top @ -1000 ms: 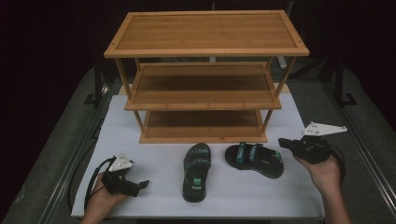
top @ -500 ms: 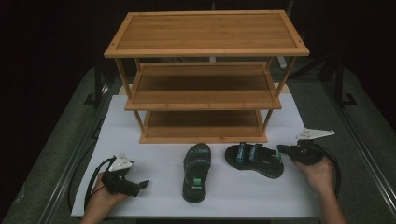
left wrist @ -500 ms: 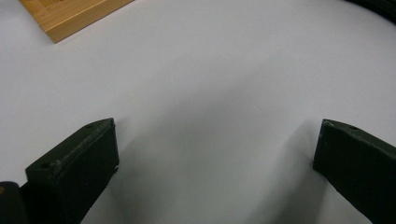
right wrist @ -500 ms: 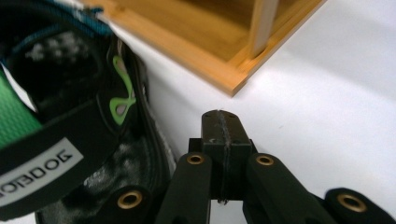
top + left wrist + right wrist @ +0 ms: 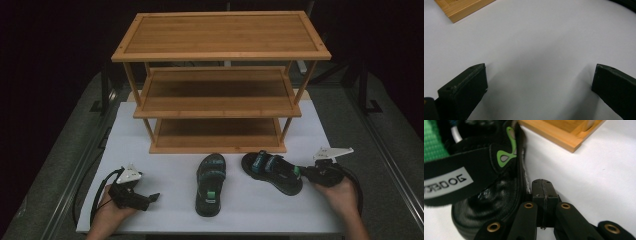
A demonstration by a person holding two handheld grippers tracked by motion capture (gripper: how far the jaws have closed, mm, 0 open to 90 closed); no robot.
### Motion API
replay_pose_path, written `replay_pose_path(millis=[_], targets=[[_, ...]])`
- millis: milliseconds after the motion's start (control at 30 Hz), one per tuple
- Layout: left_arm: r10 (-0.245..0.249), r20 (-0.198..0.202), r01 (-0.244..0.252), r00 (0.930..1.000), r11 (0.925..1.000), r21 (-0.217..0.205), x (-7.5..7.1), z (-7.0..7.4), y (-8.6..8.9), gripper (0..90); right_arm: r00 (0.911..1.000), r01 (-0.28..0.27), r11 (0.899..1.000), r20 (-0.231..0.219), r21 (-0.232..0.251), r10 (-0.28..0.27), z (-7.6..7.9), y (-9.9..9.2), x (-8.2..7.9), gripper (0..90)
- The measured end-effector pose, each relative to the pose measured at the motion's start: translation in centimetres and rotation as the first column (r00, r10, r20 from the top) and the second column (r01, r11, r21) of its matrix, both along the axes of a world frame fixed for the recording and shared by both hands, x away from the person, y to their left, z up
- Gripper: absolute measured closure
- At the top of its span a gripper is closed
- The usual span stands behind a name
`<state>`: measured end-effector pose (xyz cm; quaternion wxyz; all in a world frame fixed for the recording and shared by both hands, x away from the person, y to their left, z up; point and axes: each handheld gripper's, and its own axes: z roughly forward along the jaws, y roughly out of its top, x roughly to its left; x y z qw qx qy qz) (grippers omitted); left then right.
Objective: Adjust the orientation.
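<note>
Two black sandals with green and blue straps lie on the white table in front of a wooden shelf rack point(image 5: 220, 35). One sandal point(image 5: 210, 185) points toward the rack. The other sandal point(image 5: 272, 172) lies crosswise to its right. My right gripper point(image 5: 301, 172) is shut, its tip low on the table against the heel end of that crosswise sandal point(image 5: 481, 170). In the right gripper view my right gripper point(image 5: 545, 191) has its jaws pressed together with nothing between them. My left gripper point(image 5: 152, 197) rests open at the front left, and in its own view the left gripper point(image 5: 539, 92) has bare table between its jaws.
The three-tier rack has all its shelves bare, and its bottom board point(image 5: 559, 135) lies just beyond the crosswise sandal. A corner of that board point(image 5: 461, 7) shows far ahead of the left gripper. The white table top point(image 5: 165, 155) ends close behind both hands.
My right gripper has come down and slightly left to the table, ending against the crosswise sandal's heel. The left gripper and both sandals have stayed put.
</note>
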<state>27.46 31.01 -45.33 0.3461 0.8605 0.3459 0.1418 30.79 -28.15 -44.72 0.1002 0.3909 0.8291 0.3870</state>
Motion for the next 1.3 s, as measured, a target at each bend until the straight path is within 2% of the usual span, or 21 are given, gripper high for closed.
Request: replay_pose_path(millis=[333,433,733,833,900,933,1033,1100,1200,1300], targets=[[0.000,0.000,0.000,1.0000,1.0000,0.000,0.0,0.0,0.0,0.0,0.9978,-0.065,0.998,-0.012,-0.012,0.065,-0.1,1.3,-2.7,89.6],[0.000,0.000,0.000,1.0000,1.0000,0.000,0.0,0.0,0.0,0.0,0.9946,-0.101,0.995,-0.025,0.005,0.101,-0.1,2.0,-3.8,89.6],[0.000,-0.001,0.000,1.0000,1.0000,0.000,0.0,0.0,0.0,0.0,0.9867,-0.159,0.987,-0.034,0.011,0.159,0.2,3.7,-4.4,89.5],[0.000,0.000,0.000,1.0000,1.0000,0.000,0.0,0.0,0.0,0.0,0.9883,-0.151,0.989,-0.023,0.009,0.151,0.4,3.5,-4.4,88.7],[0.000,-0.001,0.000,1.0000,1.0000,0.000,0.0,0.0,0.0,0.0,0.9926,-0.121,0.992,-0.004,0.022,0.121,1.0,2.8,-4.4,82.0],[0.000,-0.001,0.000,1.0000,1.0000,0.000,0.0,0.0,0.0,0.0,0.9926,-0.121,0.992,-0.004,0.022,0.121,1.0,2.8,-4.4,82.0],[0.000,-0.001,0.000,1.0000,1.0000,0.000,0.0,0.0,0.0,0.0,0.9966,-0.082,0.994,-0.004,0.078,0.083,1.8,1.7,-4.2,68.9],[0.000,-0.001,0.000,1.0000,1.0000,0.000,0.0,0.0,0.0,0.0,0.9981,-0.061,0.996,0.003,0.072,0.061,2.3,1.4,-3.9,60.4],[0.000,-0.001,0.000,1.0000,1.0000,0.000,0.0,0.0,0.0,0.0,0.9979,-0.064,0.995,0.021,0.081,0.062,3.1,1.3,-3.3,53.1],[0.000,-0.001,0.000,1.0000,1.0000,0.000,0.0,0.0,0.0,0.0,0.9956,-0.086,0.992,0.044,0.090,0.083,4.1,1.6,-2.7,52.0]])
